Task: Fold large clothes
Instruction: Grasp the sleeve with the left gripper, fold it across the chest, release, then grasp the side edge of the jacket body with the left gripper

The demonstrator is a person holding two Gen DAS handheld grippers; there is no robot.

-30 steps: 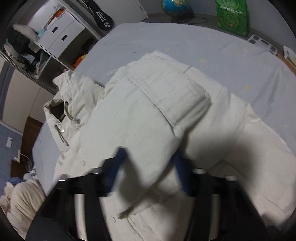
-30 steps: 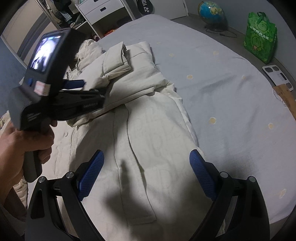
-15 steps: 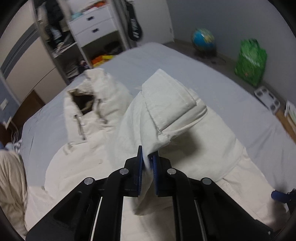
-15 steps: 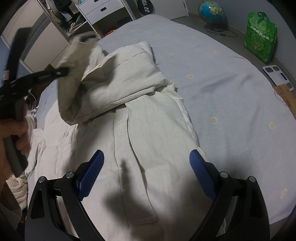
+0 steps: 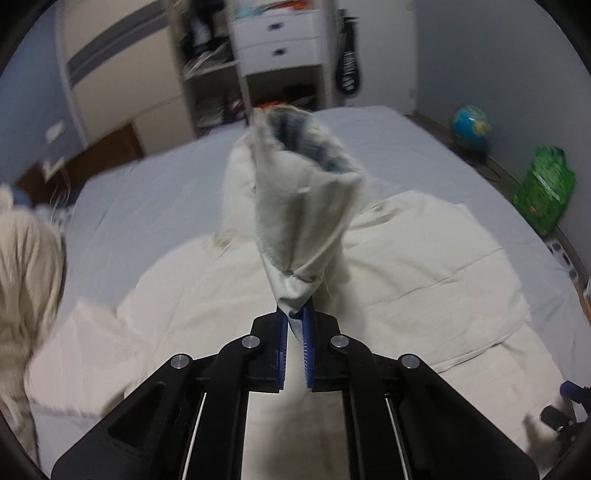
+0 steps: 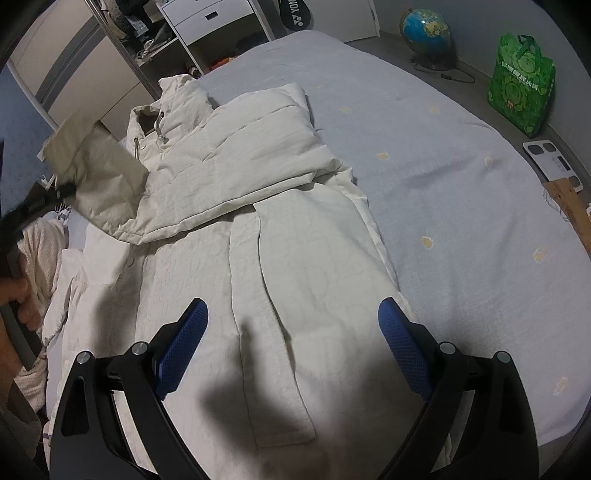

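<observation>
A cream padded coat [image 6: 258, 166] lies spread on the pale blue bed sheet [image 6: 443, 177], collar toward the far end. My left gripper [image 5: 295, 314] is shut on the cuff end of the coat's sleeve [image 5: 303, 206] and holds it up off the coat, the open cuff pointing away. In the right wrist view that sleeve [image 6: 96, 173] hangs raised at the far left, off the left gripper [image 6: 55, 194], which a hand [image 6: 22, 299] holds. My right gripper [image 6: 291, 314] stands open above the coat's lower front, nothing between its blue pads.
A globe [image 6: 424, 29], a green bag [image 6: 521, 88] and a bathroom scale [image 6: 550, 162] sit on the floor right of the bed. White drawers [image 5: 277, 33] and open shelves stand beyond it. Another cream garment [image 5: 26, 266] lies at the left edge.
The left gripper closed on the sleeve end, then rose and swung left, rolling upright and pulling the sleeve off the coat's body. The right gripper stayed where it was, open.
</observation>
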